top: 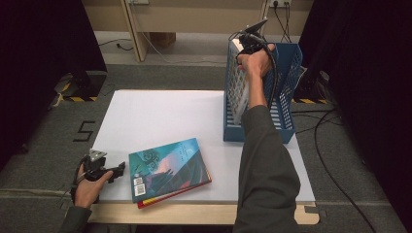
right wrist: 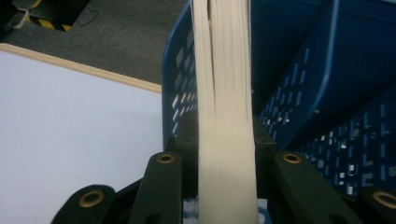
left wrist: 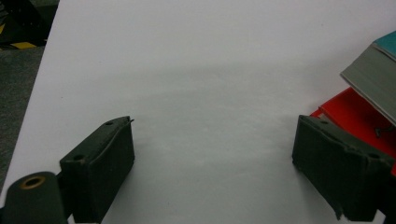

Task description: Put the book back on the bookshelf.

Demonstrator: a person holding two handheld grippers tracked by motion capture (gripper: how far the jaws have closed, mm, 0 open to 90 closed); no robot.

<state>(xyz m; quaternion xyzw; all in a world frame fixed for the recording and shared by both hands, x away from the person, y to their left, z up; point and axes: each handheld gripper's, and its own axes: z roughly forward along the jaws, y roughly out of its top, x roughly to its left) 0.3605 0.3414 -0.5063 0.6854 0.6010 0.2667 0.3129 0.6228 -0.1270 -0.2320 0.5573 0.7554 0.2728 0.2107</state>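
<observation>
The right tongs [top: 250, 44] grip a book [right wrist: 224, 116] upright, partly down in the blue rack [top: 286, 87] at the far right. Lower it straight, along the wall. The left tongs [left wrist: 212, 172] rest open on the surface [top: 160, 116].

Right gripper [top: 250, 41]: raised on an outstretched, sleeved arm, jaws clamped. Left gripper [top: 115, 172]: low at the near left, hand wrapped around its body, jaws standing wide apart.
</observation>
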